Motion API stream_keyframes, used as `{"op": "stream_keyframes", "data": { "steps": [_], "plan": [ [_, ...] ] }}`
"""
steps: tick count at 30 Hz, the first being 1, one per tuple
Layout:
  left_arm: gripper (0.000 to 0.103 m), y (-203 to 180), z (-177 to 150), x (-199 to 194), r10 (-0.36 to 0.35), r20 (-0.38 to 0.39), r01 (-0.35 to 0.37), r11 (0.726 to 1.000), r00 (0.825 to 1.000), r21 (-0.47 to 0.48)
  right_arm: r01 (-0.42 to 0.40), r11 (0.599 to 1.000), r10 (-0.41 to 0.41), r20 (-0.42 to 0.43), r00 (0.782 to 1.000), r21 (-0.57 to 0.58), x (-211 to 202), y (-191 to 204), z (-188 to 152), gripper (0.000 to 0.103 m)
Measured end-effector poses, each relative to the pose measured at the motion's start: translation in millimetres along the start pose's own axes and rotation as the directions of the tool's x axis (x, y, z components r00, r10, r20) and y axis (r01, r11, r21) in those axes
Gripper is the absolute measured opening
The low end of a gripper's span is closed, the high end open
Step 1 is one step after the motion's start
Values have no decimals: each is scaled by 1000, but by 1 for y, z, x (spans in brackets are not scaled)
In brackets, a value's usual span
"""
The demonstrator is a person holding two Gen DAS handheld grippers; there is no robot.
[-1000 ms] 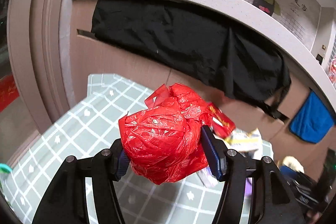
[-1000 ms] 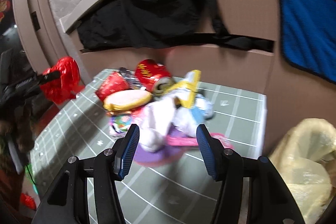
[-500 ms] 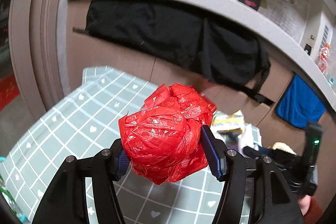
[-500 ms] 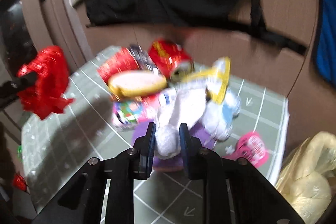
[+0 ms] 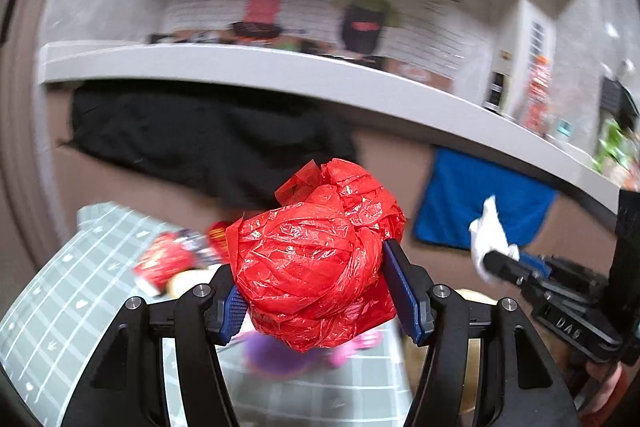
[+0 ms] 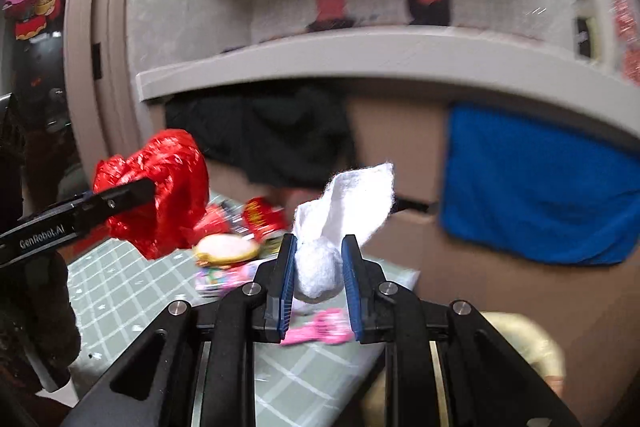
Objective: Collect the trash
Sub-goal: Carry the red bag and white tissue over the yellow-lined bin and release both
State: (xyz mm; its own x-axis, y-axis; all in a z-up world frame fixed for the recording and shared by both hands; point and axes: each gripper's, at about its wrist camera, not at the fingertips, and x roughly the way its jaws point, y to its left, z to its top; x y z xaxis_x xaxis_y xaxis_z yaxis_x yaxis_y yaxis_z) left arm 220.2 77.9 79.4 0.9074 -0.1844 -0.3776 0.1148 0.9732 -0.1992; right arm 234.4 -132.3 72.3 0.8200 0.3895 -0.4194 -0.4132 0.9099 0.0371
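My left gripper (image 5: 316, 291) clamps a crumpled red plastic bag (image 5: 320, 255) above the green grid-patterned mat (image 5: 60, 307); my right gripper (image 6: 318, 275), at its three o'clock, pinches a wad of white tissue (image 6: 344, 215) over the remaining wrappers (image 6: 228, 251).

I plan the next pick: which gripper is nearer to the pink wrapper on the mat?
Right. The right gripper hangs just above the pink wrapper; the left gripper is farther left.
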Motion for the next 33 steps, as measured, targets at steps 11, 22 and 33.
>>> {"op": "stream_keyframes", "data": {
  "steps": [11, 22, 33],
  "plan": [
    [61, -111, -18, 51, -125, -88, 135, 984, 988, 115, 188, 974, -191, 13, 981, 129, -72, -100, -22, 21],
    [61, -145, -40, 81, -172, -194, 197, 974, 966, 114, 222, 948, -219, -41, 975, 227, -79, -140, -62, 21],
    [61, -161, -76, 108, -202, -287, 241, 964, 936, 107, 231, 936, -212, -96, 972, 264, -66, -151, -90, 21]
  ]
}}
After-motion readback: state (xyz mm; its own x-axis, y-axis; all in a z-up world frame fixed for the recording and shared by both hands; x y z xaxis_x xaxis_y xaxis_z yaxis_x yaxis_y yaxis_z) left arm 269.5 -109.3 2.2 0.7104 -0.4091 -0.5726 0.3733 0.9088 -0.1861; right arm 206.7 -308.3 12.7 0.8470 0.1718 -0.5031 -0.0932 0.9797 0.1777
